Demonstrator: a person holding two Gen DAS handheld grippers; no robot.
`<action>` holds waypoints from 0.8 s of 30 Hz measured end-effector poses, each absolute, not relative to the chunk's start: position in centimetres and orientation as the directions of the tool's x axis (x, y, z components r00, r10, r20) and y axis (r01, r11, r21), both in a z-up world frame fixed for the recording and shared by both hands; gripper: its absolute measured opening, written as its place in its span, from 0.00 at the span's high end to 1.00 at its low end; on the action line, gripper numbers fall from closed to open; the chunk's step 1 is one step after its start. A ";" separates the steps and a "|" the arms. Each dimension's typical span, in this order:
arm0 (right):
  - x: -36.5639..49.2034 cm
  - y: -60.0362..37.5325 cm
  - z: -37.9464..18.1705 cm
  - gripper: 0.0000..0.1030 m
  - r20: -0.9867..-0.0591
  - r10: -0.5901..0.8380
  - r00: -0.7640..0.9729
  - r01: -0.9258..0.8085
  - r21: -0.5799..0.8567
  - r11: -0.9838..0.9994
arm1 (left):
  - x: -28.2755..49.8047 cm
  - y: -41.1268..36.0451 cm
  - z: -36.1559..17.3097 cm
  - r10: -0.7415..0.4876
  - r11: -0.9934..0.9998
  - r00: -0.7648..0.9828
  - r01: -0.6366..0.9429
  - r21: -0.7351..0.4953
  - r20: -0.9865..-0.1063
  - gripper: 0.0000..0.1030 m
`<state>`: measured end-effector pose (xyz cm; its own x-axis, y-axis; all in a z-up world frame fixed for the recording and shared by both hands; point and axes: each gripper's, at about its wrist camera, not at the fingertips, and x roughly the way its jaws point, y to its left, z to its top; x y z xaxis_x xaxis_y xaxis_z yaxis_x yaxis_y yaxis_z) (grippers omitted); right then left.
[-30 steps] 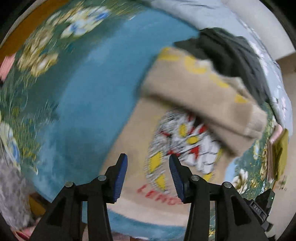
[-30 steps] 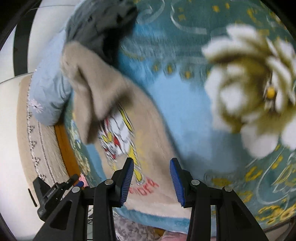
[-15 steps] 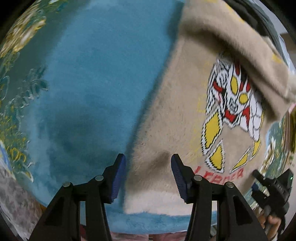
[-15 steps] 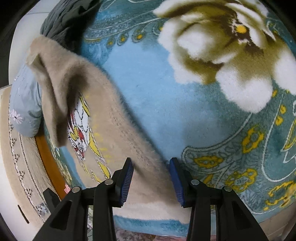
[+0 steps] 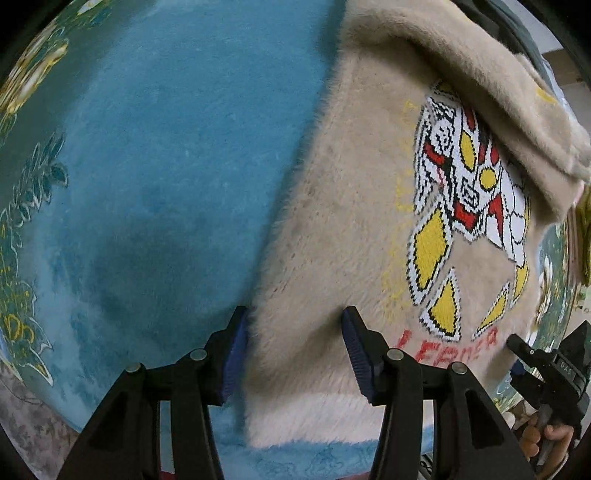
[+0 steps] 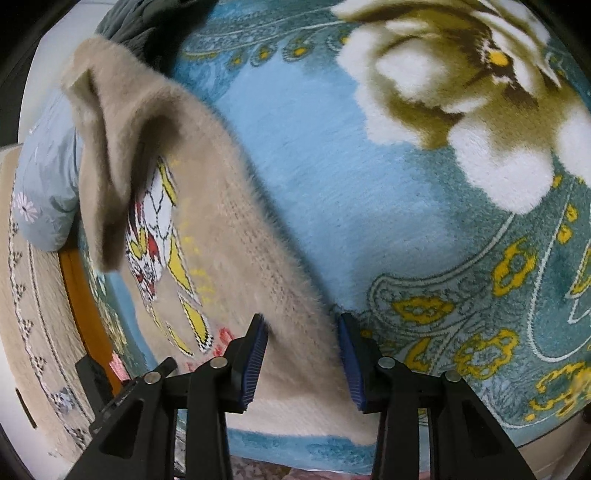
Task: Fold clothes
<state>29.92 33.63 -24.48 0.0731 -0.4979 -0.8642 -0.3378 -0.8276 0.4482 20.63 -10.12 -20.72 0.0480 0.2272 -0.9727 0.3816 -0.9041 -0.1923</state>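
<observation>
A fuzzy beige sweater (image 5: 351, 221) with a robot picture and red letters lies flat on a blue flowered blanket (image 5: 166, 147). One sleeve (image 5: 480, 92) is folded across its chest. My left gripper (image 5: 295, 350) points down at the sweater's lower left corner. Its jaws stand apart over the side edge, one pad on the blanket, the other on the knit. My right gripper (image 6: 304, 350) straddles the opposite side edge of the sweater (image 6: 229, 240) near the hem. Its jaws are closing, with fabric between them but not pinched. A hand holds the right gripper (image 5: 546, 365) in the left wrist view.
A dark grey garment (image 6: 147, 22) lies heaped beyond the sweater's collar. A pale blue flowered pillow (image 6: 44, 184) sits at the blanket's edge, beside an orange bed edge (image 6: 85, 295) and a beige patterned mat (image 6: 22, 295). The blanket has a large white flower (image 6: 461, 92).
Both grippers have come down close to the sweater's bottom corners, so the sweater now fills more of each view. The right jaws have narrowed a little around the fabric edge.
</observation>
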 end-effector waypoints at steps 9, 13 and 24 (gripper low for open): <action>30.8 33.8 -24.9 0.72 -0.858 -0.507 0.081 -0.327 0.458 -0.827 | 20.6 -9.0 -21.0 0.239 -0.901 0.046 0.383 -0.204 -0.970 0.49; 30.8 34.1 -24.7 0.74 -0.860 -0.502 0.090 -0.315 0.454 -0.834 | 20.8 -8.3 -21.0 0.248 -0.902 0.043 0.375 -0.215 -0.968 0.51; 31.5 32.6 -24.6 0.76 -0.882 -0.456 0.119 -0.226 0.423 -0.877 | 21.0 -7.0 -21.2 0.269 -0.894 0.025 0.378 -0.240 -0.963 0.62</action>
